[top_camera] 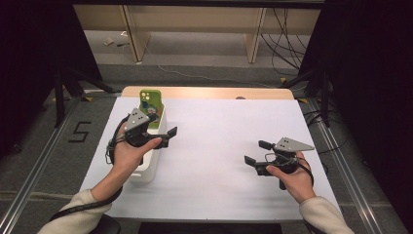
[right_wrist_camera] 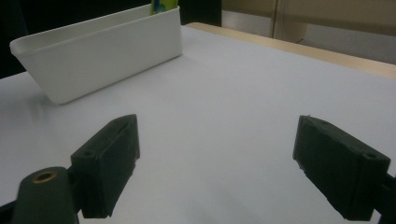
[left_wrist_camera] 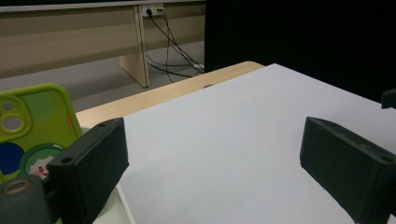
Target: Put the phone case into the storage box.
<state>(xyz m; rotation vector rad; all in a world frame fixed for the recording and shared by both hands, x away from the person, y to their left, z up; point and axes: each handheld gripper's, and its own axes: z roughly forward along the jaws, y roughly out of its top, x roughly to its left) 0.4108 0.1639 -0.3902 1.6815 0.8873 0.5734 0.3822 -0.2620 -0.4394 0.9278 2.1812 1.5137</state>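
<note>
The worktop (top_camera: 219, 146) carries a white sheet over a pale wooden top, whose far edge shows as a bare strip. A white bin (top_camera: 152, 163), long and narrow, stands near the left edge of the sheet with its length running away from the person. A green phone (top_camera: 148, 105) in a case printed with a cartoon figure stands upright in the far end of the bin, leaning against the end wall, its camera lenses at the top. The left hand-held gripper (top_camera: 167, 135) is held above the bin's middle, just in front of the phone and near it but not touching it; its jaws stand wide apart with nothing between them and point toward the centre of the sheet. In the left gripper view the phone (left_wrist_camera: 28, 126) appears at the left, behind the nearer jaw, with bare white sheet between the jaws. The right hand-held gripper (top_camera: 257, 152) hovers low over the right part of the sheet, well apart from the bin, jaws wide and empty, pointing toward the bin. In the right gripper view the bin (right_wrist_camera: 102, 51) lies ahead across open sheet, and a sliver of the phone (right_wrist_camera: 163, 6) rises above its far rim.
</note>
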